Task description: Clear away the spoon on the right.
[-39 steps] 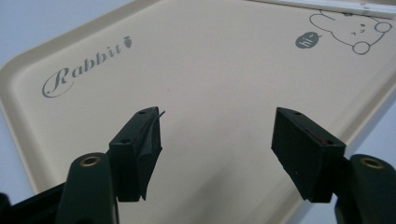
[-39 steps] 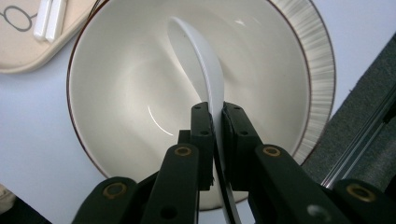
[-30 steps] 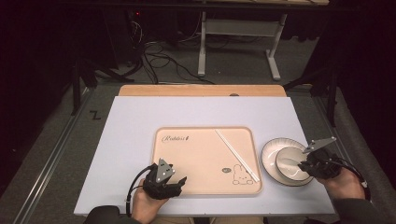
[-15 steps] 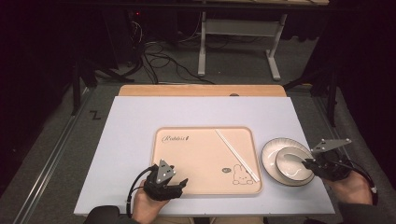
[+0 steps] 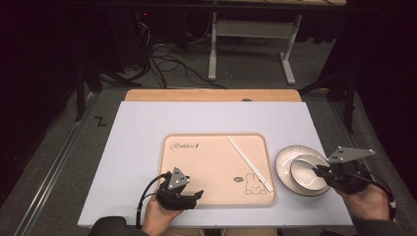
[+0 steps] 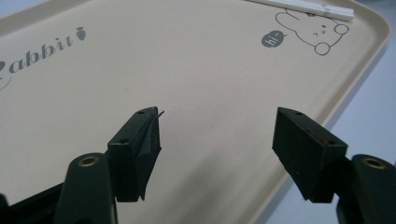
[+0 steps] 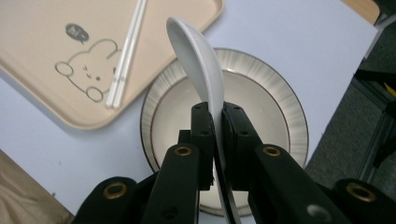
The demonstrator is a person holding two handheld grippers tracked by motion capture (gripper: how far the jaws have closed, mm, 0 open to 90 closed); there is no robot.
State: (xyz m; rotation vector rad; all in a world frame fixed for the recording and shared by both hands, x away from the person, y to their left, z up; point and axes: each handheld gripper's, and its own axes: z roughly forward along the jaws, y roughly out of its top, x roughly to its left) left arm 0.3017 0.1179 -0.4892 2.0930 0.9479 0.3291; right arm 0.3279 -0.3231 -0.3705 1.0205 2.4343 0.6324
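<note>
I'm pinching the white spoon [image 7: 198,70] with my right gripper [image 7: 215,116], holding it over the bowl [image 5: 309,174] at lower right. Chopsticks [image 5: 248,162] are already lying on the tray [image 5: 206,162]. Left gripper [image 6: 217,140] is idling there with its jaws spread, empty. Guessing spoon and bowl are next.

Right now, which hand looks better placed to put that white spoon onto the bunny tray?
Probably the right. The right gripper is already shut on the spoon above the bowl, beside the tray. The left gripper is open and holds nothing, low over the tray's near edge.
</note>
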